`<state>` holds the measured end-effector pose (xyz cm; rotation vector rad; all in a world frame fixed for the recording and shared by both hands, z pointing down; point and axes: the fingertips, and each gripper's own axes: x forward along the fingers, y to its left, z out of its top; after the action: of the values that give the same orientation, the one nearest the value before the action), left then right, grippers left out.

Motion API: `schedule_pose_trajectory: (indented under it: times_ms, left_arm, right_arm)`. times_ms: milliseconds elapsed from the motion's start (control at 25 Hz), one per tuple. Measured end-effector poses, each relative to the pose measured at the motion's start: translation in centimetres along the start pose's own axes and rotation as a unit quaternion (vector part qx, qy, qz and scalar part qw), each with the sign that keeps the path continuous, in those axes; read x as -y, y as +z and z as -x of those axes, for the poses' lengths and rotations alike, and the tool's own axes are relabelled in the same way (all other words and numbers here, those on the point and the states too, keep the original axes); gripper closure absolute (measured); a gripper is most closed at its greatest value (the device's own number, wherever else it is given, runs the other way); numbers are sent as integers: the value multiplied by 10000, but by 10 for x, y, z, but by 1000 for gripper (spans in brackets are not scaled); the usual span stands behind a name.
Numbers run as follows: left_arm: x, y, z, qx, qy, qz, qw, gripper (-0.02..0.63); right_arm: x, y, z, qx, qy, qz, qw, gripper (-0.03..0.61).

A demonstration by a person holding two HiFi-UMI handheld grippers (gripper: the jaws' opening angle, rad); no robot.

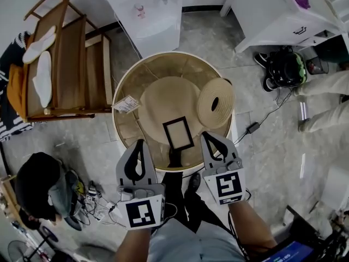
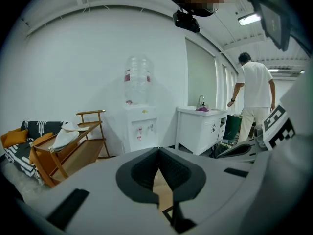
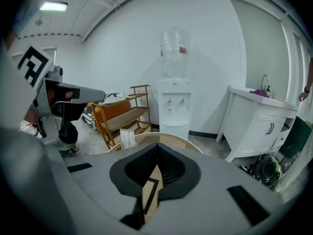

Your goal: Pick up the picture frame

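Observation:
A small black-rimmed picture frame (image 1: 178,134) stands on a large straw hat (image 1: 166,100) on the round wicker table (image 1: 122,132), near its front edge. My left gripper (image 1: 140,144) hovers just left of the frame at the table's rim, its jaws shut with nothing between them. To the frame's right my right gripper (image 1: 205,137) hangs, also shut and empty. In the left gripper view the jaws (image 2: 159,151) meet at the tip, and a dark corner of the frame (image 2: 172,212) shows below them. The right gripper view has its jaws (image 3: 157,147) closed above the frame's edge (image 3: 149,192).
A second straw hat (image 1: 215,102) lies tilted at the table's right, a printed card (image 1: 127,104) at its left rim. Around the table are a wooden shelf (image 1: 65,64), a water dispenser (image 1: 147,15), a white cabinet (image 1: 278,15), bags and cables. A person (image 2: 254,102) stands by the cabinet.

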<state>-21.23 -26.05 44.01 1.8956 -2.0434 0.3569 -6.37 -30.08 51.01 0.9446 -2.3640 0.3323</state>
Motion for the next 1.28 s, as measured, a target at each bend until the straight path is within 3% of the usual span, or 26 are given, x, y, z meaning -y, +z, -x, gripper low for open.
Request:
schedule_pose_trajectory:
  times_ms: [280, 800, 1040, 1280]
  left_arm:
    - [-9, -41, -30, -323, -73, -131, 9994, 598]
    - [-22, -116, -62, -842, -170, -3, 9963, 598]
    - [-25, -142, -75, -1056, -109, 278, 9940, 598]
    - [-24, -163, -83, -1157, -223, 98, 9930, 598]
  right_arm:
    - [-2, -44, -40, -324, 134, -117, 9993, 565]
    - [-13, -123, -85, -1039, 216, -429, 9934, 565]
    - [-16, -158, -104, -1161, 313, -305, 9923, 565]
    - [-20, -187, -114, -1387, 331, -528, 9884, 552]
